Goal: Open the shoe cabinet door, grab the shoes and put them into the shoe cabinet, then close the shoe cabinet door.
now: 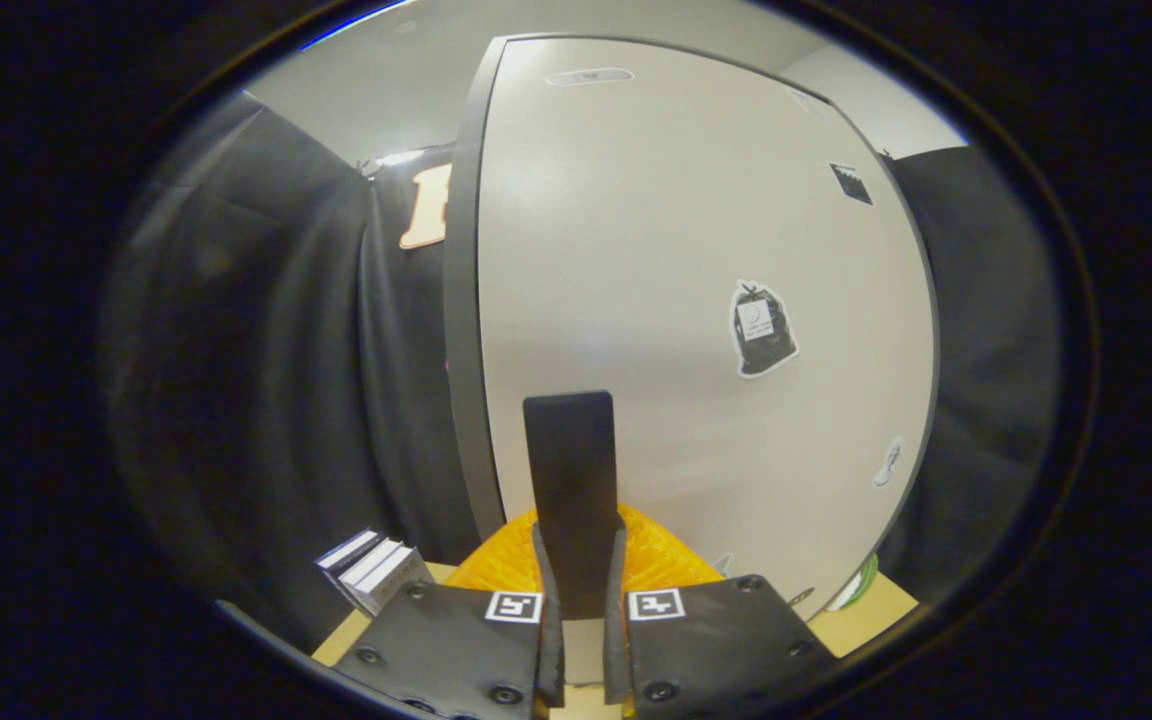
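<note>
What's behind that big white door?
The cabinet door is shut, so whatever is inside stays hidden. The gripper has both fingers pressed on the door's black handle. An orange thing sits just ahead of the fingers.

Blocked straight ahead by the pale shoe cabinet door (696, 300), standing close beyond the gripper (582, 640). Clamped between the two fingers: a black upright handle (570, 490), no gap left on either side. Hemmed below by an orange ribbed thing (666, 560) just behind the fingers. Small boxes (376, 572) on the table (866, 615) to the left. Open room only leftward, toward the black cloth wall (266, 380).
</note>
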Demonstrator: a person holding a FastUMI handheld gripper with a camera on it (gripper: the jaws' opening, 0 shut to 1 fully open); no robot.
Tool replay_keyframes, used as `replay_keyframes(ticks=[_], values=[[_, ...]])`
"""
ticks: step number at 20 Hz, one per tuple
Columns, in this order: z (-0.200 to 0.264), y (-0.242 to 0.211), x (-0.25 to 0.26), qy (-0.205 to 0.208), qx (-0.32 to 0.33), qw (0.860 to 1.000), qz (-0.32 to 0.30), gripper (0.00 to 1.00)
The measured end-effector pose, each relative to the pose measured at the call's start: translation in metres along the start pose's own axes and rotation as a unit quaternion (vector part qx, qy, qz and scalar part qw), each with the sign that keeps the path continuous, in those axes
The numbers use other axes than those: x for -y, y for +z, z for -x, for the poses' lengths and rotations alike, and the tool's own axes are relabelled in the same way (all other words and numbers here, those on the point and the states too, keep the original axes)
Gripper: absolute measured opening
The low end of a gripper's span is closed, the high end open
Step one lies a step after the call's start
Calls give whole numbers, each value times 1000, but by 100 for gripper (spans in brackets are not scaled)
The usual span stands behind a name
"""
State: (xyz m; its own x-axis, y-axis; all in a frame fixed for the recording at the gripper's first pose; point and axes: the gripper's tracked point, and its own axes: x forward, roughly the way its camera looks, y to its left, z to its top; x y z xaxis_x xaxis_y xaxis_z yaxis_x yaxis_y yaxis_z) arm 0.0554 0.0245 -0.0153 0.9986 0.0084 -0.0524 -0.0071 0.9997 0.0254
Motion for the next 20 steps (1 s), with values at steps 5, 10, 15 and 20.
replay_keyframes(ticks=[5, 10, 15, 20], values=[[17, 0, 4, 12, 3, 1000, -5, 8], [33, 0, 10, 13, 5, 1000, 0, 8], [49, 0, 18, 15, 5, 1000, -1, 8], [64, 2, 26, 15, 5, 1000, 0, 8]])
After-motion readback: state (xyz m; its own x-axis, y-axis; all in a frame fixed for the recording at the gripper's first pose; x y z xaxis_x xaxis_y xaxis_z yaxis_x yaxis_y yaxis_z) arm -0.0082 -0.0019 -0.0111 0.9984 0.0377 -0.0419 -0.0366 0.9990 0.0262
